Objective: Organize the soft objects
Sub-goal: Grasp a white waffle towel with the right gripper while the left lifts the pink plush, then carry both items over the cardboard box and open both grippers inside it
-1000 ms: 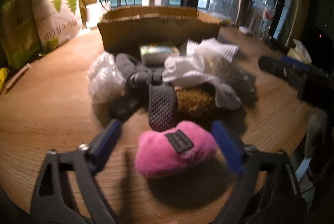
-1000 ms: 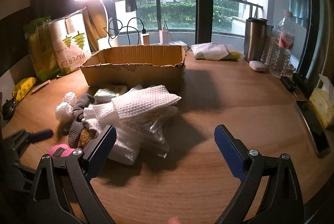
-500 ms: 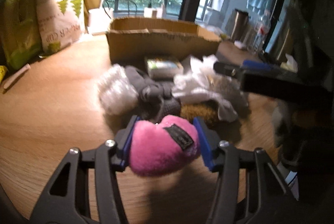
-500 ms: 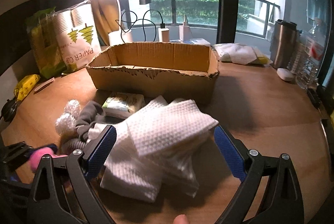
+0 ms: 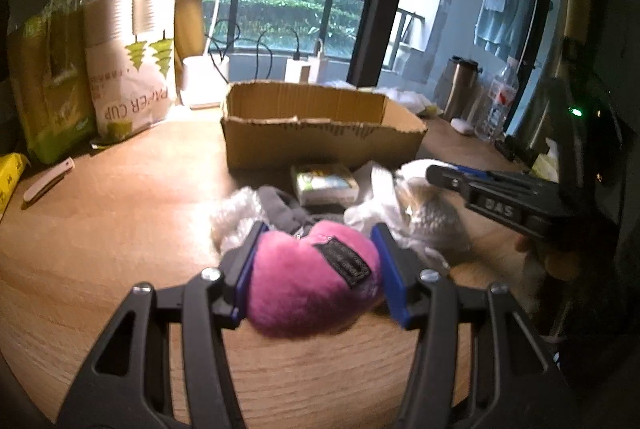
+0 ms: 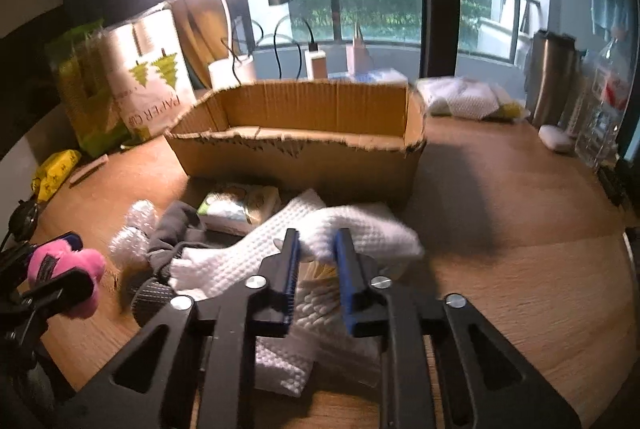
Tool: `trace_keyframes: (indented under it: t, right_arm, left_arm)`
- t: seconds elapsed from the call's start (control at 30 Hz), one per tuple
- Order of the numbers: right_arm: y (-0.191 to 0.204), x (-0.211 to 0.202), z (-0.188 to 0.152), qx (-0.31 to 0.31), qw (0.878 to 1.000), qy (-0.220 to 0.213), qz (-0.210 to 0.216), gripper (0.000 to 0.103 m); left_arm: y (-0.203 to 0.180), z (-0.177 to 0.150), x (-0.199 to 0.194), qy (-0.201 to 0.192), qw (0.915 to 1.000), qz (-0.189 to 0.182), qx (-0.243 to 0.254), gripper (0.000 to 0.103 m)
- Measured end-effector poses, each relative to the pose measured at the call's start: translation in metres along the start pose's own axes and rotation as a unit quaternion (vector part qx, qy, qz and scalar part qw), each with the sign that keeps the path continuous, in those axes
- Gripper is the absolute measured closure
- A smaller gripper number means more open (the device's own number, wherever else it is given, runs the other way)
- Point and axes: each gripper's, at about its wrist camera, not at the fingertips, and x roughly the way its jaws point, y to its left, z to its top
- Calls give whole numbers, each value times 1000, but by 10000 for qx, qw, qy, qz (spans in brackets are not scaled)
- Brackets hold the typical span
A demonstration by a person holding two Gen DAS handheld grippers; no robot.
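1. since a second ago both tongs have gone from spread wide to clamped: the left tongs [image 5: 316, 279] now pinch the pink plush heart [image 5: 310, 279], lifted off the wood, and the right tongs [image 6: 316, 261] now pinch a fold of the white waffle cloth [image 6: 360, 233].
2. the wooden counter [image 6: 500, 229] carries everything, with the heap of soft things near its middle.
3. the cardboard box [image 6: 304, 149] stands open-topped just behind the heap; i cannot see inside it well enough to tell its contents.
4. the paper cup bag [image 5: 132, 57] stands upright at the far left beside a green packet [image 5: 48, 69].
5. the white waffle cloth lies draped over the right side of the heap, one edge raised between the blue pads.
6. the pink plush heart sits squeezed between the left pads, its dark label facing up, in front of the heap.
7. a grey sock [image 6: 176, 233] lies left of the cloth, touching it.
8. a crumpled clear bag [image 6: 134, 229] lies just beside the sock.
9. a small green-printed tissue pack [image 6: 240, 205] lies between heap and box.
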Motion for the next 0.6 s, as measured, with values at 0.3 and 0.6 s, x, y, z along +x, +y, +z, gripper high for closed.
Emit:
trace_keyframes:
  t: [0.3,0.6]
  right_arm:
    - [-8,-42,16,-34,9987,-509,45,91]
    - [-17,-65,46,-158,9945,-1027,159,91]
  left_arm:
    - [-13,34,-5,-398,9991,16,153,49]
    - [-24,77,3,-805,9963,120,283,49]
